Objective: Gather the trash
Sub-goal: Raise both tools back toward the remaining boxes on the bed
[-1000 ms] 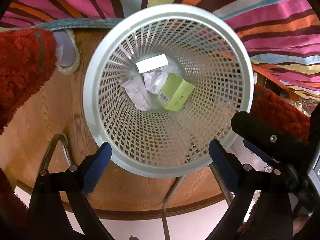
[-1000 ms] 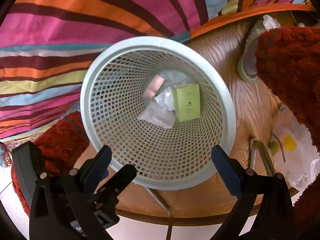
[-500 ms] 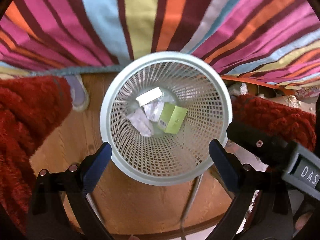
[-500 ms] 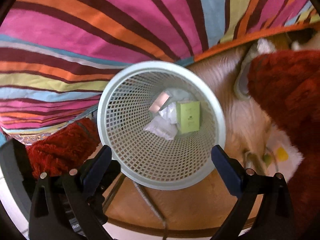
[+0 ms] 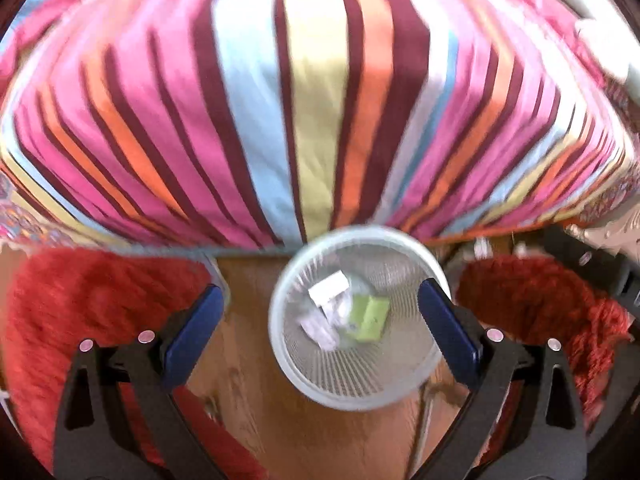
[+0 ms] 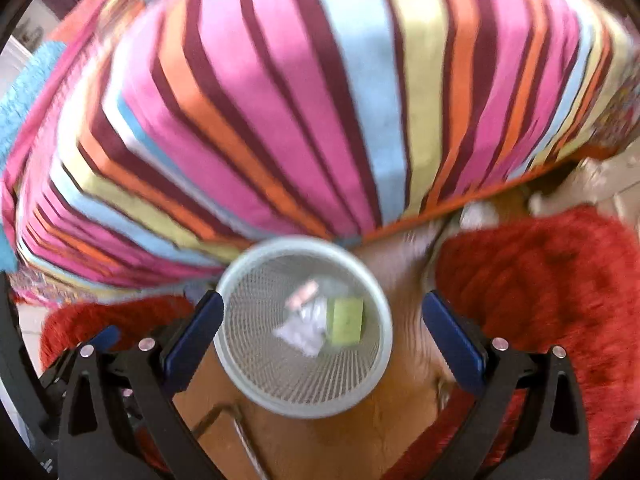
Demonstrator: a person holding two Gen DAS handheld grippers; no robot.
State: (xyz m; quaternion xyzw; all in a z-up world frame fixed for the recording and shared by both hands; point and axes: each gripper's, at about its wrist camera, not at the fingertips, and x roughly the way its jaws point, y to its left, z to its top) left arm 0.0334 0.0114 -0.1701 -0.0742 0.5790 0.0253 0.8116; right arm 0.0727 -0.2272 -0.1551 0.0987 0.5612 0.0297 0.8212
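A pale mesh wastebasket (image 5: pixel 404 390) (image 6: pixel 256 384) stands on the wooden floor below both grippers. Inside lie a green box (image 5: pixel 370 318) (image 6: pixel 347 320), crumpled white paper (image 5: pixel 320 326) (image 6: pixel 302 328) and a white card (image 5: pixel 328 288). My left gripper (image 5: pixel 320 332) hangs open well above the basket with nothing between its blue pads (image 5: pixel 192 334). My right gripper (image 6: pixel 322 336) is open too, likewise high over the basket and holding nothing. Both views are blurred by motion.
A striped bedspread (image 5: pixel 312 100) (image 6: pixel 320 100) fills the upper half of both views. Red shaggy rugs (image 5: pixel 80 312) (image 6: pixel 540 280) lie on either side of the basket. A metal frame leg (image 6: pixel 240 436) crosses the floor near the basket.
Both grippers have risen and pulled back from the basket, which now looks much smaller. More of the striped bedspread has come into view. The trash in the basket has not moved.
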